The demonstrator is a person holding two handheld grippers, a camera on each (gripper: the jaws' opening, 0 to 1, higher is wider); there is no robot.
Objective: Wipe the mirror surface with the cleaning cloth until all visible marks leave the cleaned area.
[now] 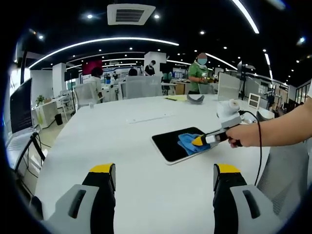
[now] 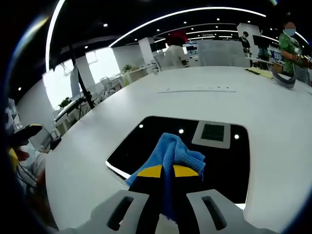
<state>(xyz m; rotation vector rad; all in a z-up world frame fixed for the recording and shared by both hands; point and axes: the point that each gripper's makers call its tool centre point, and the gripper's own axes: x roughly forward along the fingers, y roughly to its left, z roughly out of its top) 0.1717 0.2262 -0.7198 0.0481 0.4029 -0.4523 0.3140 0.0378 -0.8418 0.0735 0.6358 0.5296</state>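
Cloth pressed on the mirror

Cloth work sits with our right gripper (image 2: 163,171): its yellow-tipped fingers (image 2: 149,171) are clenched on the blue cleaning cloth (image 2: 173,152), which rests bunched on the near edge of the mirror (image 2: 146,141). The mirror lies flat on the white bench (image 2: 273,122), dark, reflecting ceiling lights and a vent. In the left gripper view we see the same right gripper (image 1: 199,141) to the right, held by a hand (image 1: 243,135), touching the cloth (image 1: 190,144) on the mirror (image 1: 168,144). Our left gripper (image 1: 165,171) hangs over bare bench (image 1: 146,195), fingers (image 1: 103,169) released and wide apart, well short of the mirror.
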